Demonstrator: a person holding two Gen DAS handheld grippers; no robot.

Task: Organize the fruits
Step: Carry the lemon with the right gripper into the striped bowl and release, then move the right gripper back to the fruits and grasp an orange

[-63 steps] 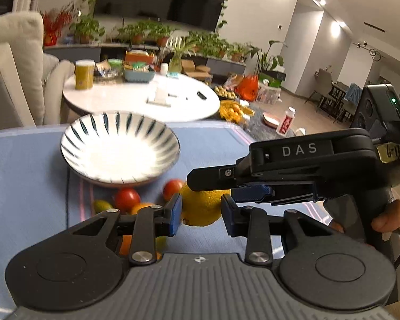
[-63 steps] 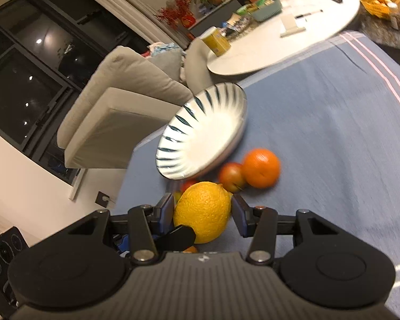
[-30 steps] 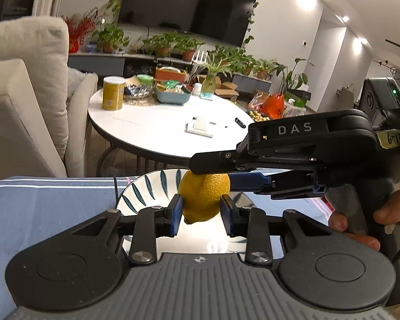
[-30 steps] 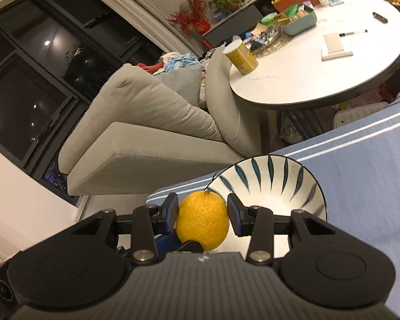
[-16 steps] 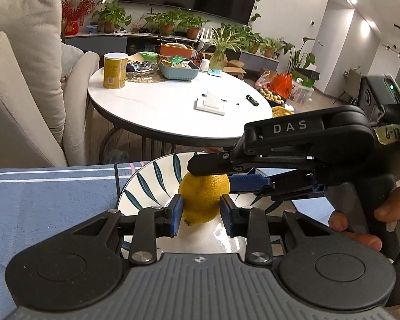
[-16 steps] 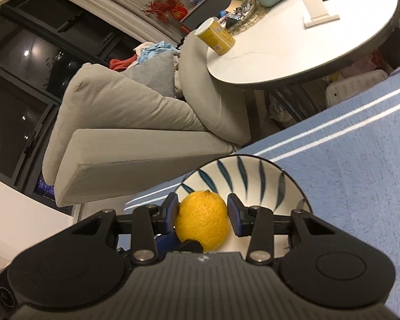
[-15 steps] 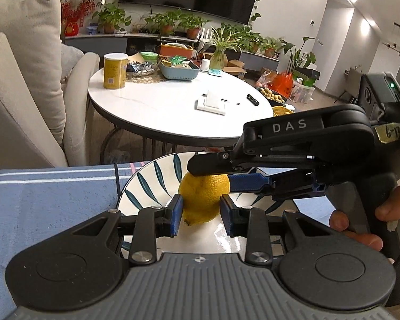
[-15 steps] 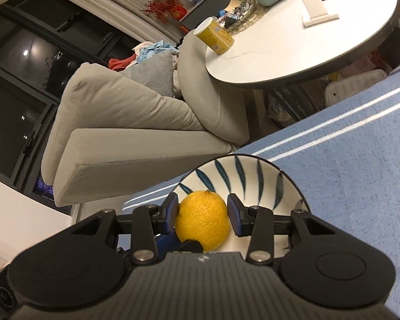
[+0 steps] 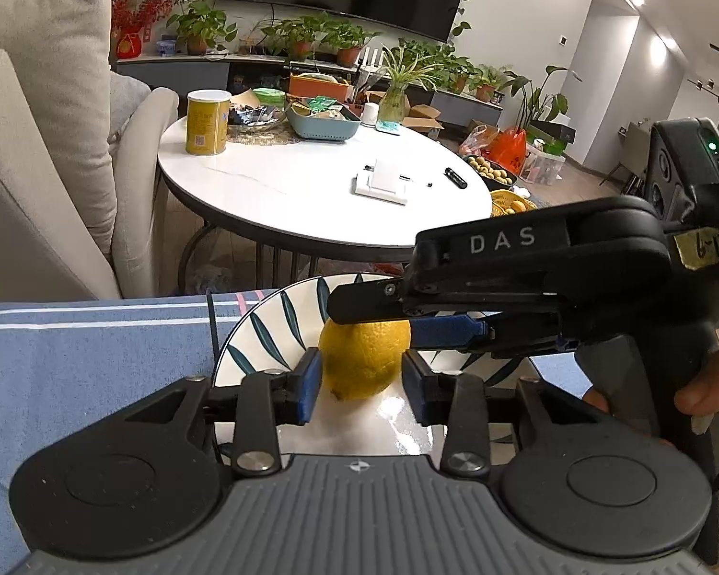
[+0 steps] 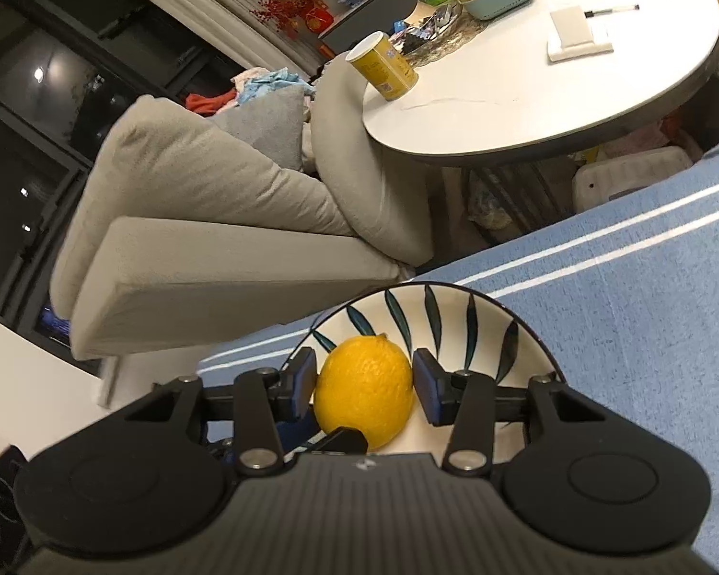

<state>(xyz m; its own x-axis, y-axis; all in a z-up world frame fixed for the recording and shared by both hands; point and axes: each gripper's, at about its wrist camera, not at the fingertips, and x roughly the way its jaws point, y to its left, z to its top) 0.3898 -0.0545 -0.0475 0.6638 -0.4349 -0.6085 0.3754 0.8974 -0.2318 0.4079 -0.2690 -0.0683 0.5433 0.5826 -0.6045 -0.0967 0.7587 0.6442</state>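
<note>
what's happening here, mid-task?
Fruit sorting. The right gripper is shut on a lemon and holds it over the leaf-patterned bowl, which sits on a blue striped cloth. Whether the lemon touches the bowl's floor can't be told. The left gripper sits close in, its open fingers flanking the same lemon, with a gap showing on one side. No other fruit shows in the bowl.
</note>
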